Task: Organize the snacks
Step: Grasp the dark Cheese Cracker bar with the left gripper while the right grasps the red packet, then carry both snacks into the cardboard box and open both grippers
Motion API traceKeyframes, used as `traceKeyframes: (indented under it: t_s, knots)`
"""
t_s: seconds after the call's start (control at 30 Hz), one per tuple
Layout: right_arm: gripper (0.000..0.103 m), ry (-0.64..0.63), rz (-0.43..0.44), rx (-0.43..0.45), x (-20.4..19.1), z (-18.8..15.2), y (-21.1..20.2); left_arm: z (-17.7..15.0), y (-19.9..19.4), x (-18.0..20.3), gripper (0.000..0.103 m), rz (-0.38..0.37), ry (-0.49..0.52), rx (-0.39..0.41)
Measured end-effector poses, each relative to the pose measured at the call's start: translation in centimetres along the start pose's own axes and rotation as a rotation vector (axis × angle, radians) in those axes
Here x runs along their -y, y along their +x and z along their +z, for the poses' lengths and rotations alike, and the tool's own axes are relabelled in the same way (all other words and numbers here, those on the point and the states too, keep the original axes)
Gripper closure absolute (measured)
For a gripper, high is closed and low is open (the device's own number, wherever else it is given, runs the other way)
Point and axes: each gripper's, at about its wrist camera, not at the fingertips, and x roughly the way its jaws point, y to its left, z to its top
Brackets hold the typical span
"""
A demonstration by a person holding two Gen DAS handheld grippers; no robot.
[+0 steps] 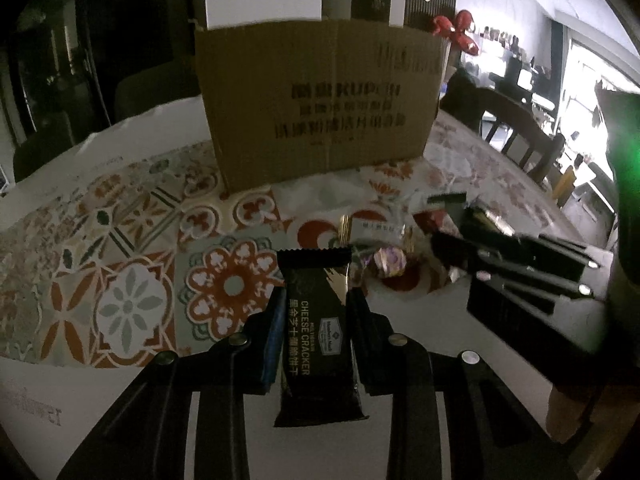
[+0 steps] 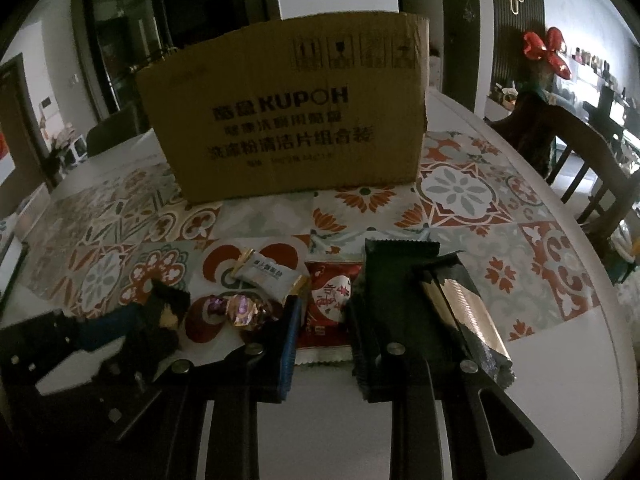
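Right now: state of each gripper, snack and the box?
left gripper: shut on black cheese cracker packet
right gripper: shut on red-and-white snack packet
brown cardboard box: upright on patterned tablecloth, contents hidden
white wrapped candy: lying loose
purple foil candy: lying loose
black-and-gold packets: lying beside right gripper

Matt corrugated cardboard box [image 2: 288, 120]; glossy foil cracker packet [image 1: 316, 332].

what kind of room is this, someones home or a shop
Most likely a home dining area: a table under a patterned tile-print cloth, a wooden dining chair beside it, and a cardboard box with loose snacks in front.
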Motion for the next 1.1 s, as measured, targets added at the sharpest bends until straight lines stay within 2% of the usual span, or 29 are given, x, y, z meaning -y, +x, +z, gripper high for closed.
traceKeyframes:
  t_s: [0.13,0.17,0.27,0.4,0.57,0.63,0.67,0.7,1.1]
  knots:
    - [0.079,-0.003,0.003,0.021,0.0,0.0,-1.2,0.5,-1.3,0.0,0.072,0.0,-0.009,0.034]
    - [0.088,-0.006,0.006,0.03,-0.1,0.1,-1.6,0.5,-1.6,0.0,0.072,0.0,-0.01,0.043]
    - [0.088,-0.014,0.004,0.055,-0.2,0.3,-2.7,0.7,-2.3,0.0,0.072,0.004,-0.012,0.06]
    - [0.088,0.0,0.019,0.039,0.0,0.0,-2.8,0.6,-3.0,0.0,0.072,0.009,-0.019,0.066]
    - [0.087,-0.006,0.019,0.02,0.2,-0.6,-2.8,0.2,-3.1,0.4,0.072,0.009,-0.021,0.057]
    - [0.079,0.0,0.046,-0.005,0.3,-0.8,-2.5,0.0,-2.9,0.6,0.072,-0.001,-0.023,0.048]
    - [0.072,0.009,0.047,-0.006,0.4,-0.9,-2.5,0.0,-2.8,0.7,0.072,-0.003,-0.022,0.044]
    - [0.071,0.015,0.045,-0.002,0.5,-1.0,-2.5,0.0,-2.7,0.7,0.072,-0.004,-0.02,0.043]
    - [0.071,-0.006,0.017,-0.034,0.1,-1.1,-0.3,0.0,-1.6,0.5,0.072,0.004,-0.029,0.03]
